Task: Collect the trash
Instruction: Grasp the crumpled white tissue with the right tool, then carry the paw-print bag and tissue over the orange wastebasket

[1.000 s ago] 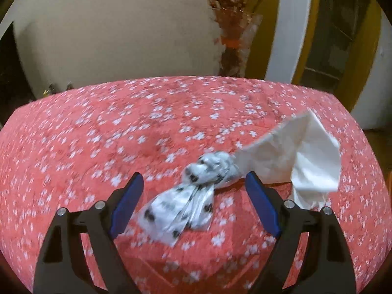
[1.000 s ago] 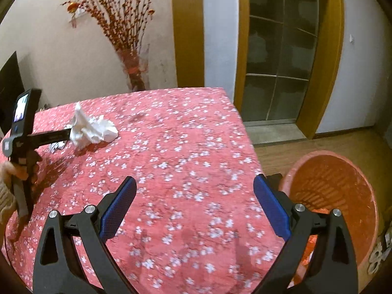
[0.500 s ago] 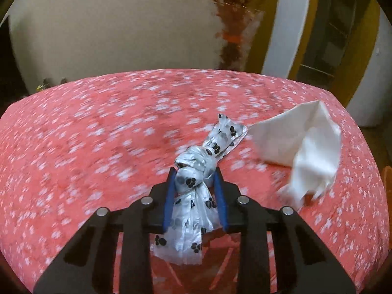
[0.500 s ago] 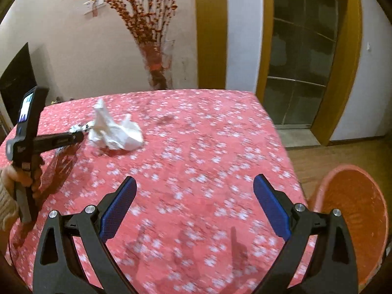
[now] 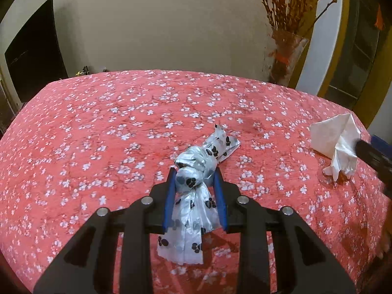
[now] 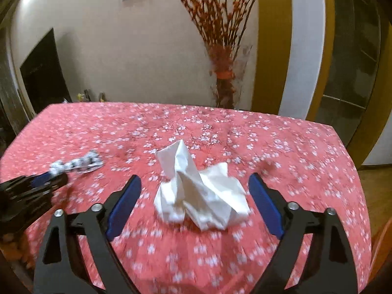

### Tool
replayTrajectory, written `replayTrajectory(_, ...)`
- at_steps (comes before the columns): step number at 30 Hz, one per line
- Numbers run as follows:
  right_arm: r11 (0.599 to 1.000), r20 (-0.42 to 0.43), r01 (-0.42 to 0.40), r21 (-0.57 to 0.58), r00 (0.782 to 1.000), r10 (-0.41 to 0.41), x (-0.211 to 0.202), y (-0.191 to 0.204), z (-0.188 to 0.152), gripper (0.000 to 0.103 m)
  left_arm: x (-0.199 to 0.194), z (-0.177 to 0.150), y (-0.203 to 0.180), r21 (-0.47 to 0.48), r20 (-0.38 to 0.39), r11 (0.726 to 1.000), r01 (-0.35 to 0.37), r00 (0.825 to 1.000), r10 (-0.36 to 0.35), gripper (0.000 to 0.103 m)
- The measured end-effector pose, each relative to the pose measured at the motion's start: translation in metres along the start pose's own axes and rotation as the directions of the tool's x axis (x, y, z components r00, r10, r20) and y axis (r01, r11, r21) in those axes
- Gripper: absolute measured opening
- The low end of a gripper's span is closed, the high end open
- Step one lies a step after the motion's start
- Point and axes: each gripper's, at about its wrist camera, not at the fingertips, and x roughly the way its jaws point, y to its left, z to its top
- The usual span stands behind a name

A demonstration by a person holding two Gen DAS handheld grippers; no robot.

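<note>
A knotted white plastic bag with black paw prints is clamped at its knot between the blue pads of my left gripper. Its tail hangs below the fingers, just over the red blossom-print tablecloth. A crumpled white tissue lies on the cloth between the fingers of my right gripper. That gripper's jaws are closing, and its pads stand clear of the tissue on both sides. In the right wrist view the left gripper and the bag sit at the left. The tissue also shows at the right of the left wrist view.
A glass vase of red branches stands beyond the table's far edge. A dark screen leans by the wall at the left. A door frame and glass door lie to the right. An orange rim shows past the table's right edge.
My left gripper has shut on the paw-print bag and carried it away from the tissue. My right gripper has swung left from near the table's edge to the tissue, and its jaws have narrowed.
</note>
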Motion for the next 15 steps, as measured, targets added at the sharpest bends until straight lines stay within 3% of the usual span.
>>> replayTrajectory(1,1.0,-0.017,0.009,-0.001,1.0,-0.009,0.005,0.001,-0.001,0.075,0.0,0.0,0.0,-0.001,0.001,1.0,0.002,1.0,-0.002,0.03)
replayTrajectory(3,1.0,-0.07,0.001,0.008,0.998,-0.001,0.015,-0.003,-0.003,0.056,-0.001,-0.002,-0.002,0.0,-0.002,1.0,0.01,1.0,-0.01,0.03)
replayTrajectory(4,1.0,-0.073,-0.015,0.019,0.997,0.016,0.014,-0.006,-0.007,0.052,-0.004,-0.004,-0.003,0.004,-0.002,1.0,0.015,1.0,-0.015,0.03)
replayTrajectory(6,0.999,-0.052,-0.005,0.034,0.999,0.006,0.003,-0.013,-0.013,0.036,-0.008,-0.007,-0.009,0.021,0.001,1.0,0.02,1.0,-0.02,0.03)
replayTrajectory(9,0.998,-0.044,0.004,0.058,0.999,-0.002,-0.013,-0.025,-0.021,0.029,-0.014,-0.01,-0.02,0.039,0.002,0.998,0.04,0.999,-0.04,0.03)
replayTrajectory(15,0.994,-0.028,0.017,0.107,0.999,-0.014,-0.049,-0.055,-0.042,0.027,-0.033,-0.018,-0.048,0.066,0.014,0.994,0.09,0.996,-0.091,0.03)
